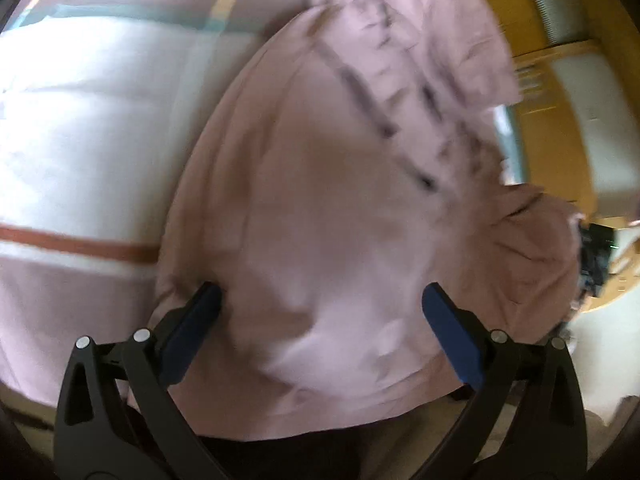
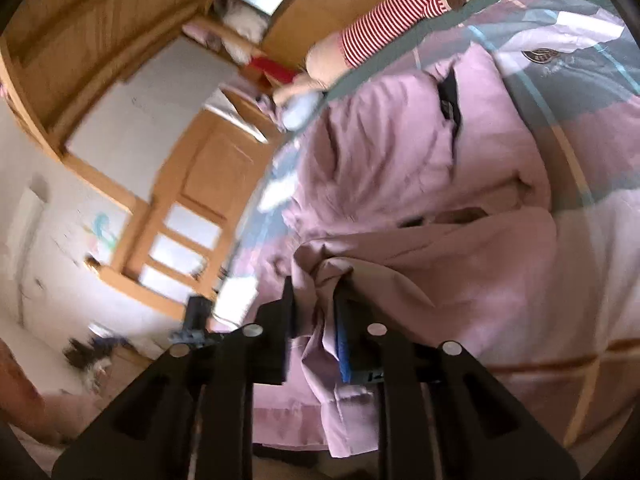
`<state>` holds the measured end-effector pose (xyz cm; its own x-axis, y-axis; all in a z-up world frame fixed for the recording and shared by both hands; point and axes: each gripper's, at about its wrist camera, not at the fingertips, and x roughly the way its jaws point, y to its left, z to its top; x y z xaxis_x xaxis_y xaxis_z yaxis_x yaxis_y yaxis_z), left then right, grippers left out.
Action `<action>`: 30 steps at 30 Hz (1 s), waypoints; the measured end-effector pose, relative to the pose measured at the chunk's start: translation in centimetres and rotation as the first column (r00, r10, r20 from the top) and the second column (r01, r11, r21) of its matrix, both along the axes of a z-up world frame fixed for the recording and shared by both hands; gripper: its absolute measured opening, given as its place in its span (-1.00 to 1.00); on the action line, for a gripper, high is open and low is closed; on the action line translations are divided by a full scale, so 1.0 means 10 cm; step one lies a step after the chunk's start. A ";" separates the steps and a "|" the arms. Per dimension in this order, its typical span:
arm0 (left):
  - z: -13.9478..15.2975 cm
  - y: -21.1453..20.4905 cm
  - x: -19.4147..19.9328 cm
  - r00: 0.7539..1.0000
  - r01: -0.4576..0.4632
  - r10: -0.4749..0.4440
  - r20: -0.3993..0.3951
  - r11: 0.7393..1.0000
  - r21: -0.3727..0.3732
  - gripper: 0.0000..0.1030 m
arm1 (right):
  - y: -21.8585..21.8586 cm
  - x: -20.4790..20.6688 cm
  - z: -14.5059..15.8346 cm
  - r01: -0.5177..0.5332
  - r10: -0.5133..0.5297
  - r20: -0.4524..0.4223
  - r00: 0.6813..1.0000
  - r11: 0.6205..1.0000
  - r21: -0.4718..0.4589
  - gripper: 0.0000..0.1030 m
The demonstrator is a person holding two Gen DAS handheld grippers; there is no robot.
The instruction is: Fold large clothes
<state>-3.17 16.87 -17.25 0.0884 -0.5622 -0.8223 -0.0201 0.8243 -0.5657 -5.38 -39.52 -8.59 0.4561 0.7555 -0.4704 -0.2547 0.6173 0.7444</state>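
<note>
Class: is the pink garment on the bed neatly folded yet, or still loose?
Still loose: the pink garment lies rumpled, one bunched edge pinched in the right gripper.

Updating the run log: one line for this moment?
left tool open over pink cotton garment | right tool shut on garment fold

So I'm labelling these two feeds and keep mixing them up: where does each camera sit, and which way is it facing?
Left wrist: on the left gripper, looking steeply down on the pink garment spread over the bedspread; its two fingers stand wide apart, nothing between them.
Right wrist: on the right gripper, looking more level across the bed toward wooden cupboards and a striped plush toy; its fingers pinch a fold of the garment.
Shared: the pink garment and the bedspread.
</note>
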 end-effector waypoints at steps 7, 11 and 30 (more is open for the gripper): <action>-0.07 0.03 0.02 0.998 -0.057 0.061 -0.019 0.986 0.159 0.96 | -0.09 -0.13 -0.18 0.003 -0.003 -0.067 0.998 1.000 0.005 -0.34; -0.09 -0.02 0.03 0.999 -0.041 0.047 -0.027 0.980 0.194 0.96 | -0.05 -0.18 -0.17 -0.020 0.016 -0.078 0.997 0.999 -0.042 0.26; 0.47 -0.39 0.07 0.979 0.094 0.011 0.205 0.863 -0.497 0.12 | 0.01 -0.05 -0.05 0.019 -0.021 -0.033 0.999 0.998 -0.057 -0.71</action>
<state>-2.42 13.00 -12.54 0.1839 -0.8999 -0.3955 0.1615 0.4246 -0.8909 -5.84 -39.38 -9.07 0.4539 0.7182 -0.5274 -0.2176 0.6634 0.7160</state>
